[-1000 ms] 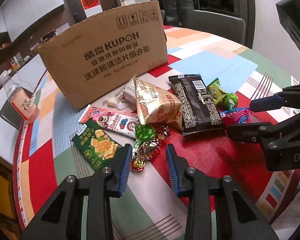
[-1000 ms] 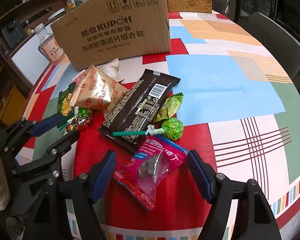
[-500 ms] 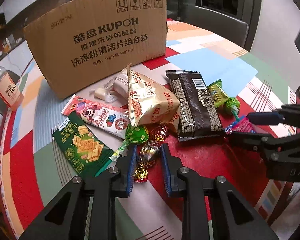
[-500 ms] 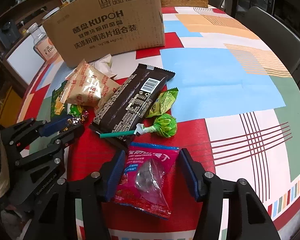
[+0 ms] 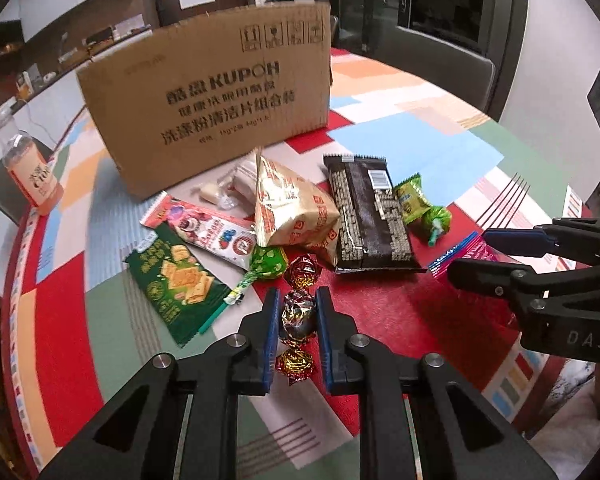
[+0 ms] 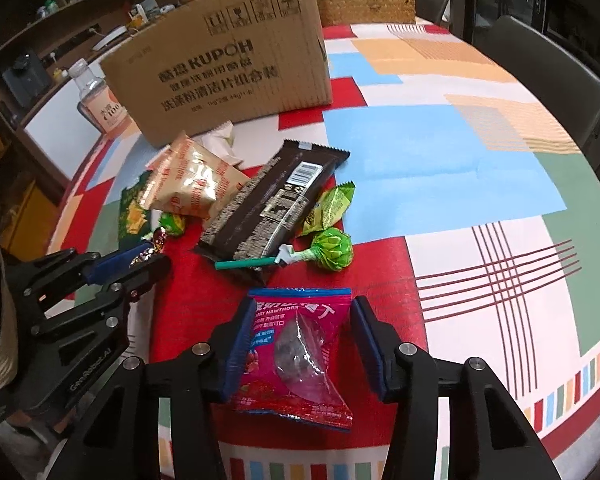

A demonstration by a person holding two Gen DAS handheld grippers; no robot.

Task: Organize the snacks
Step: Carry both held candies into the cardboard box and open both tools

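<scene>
- Left gripper (image 5: 296,334) is clenched on a foil candy (image 5: 297,317), its pads pressing both sides; the candy's twisted ends run along the fingers, away from the camera.
- Right gripper (image 6: 298,344) is closing around a pink snack bag (image 6: 296,350) on the desk (image 6: 480,184); the pads seem not yet pressing (hard to tell).
- Bag's long axis points between the fingers, toward the cardboard box (image 6: 220,68).
- The box stands beyond the snack pile, nearer the left gripper, I judge.
- Its inside is hidden, so contents cannot be told.
- Brown wafer pack (image 6: 272,204) and green lollipop (image 6: 332,250) lie loose between.
</scene>
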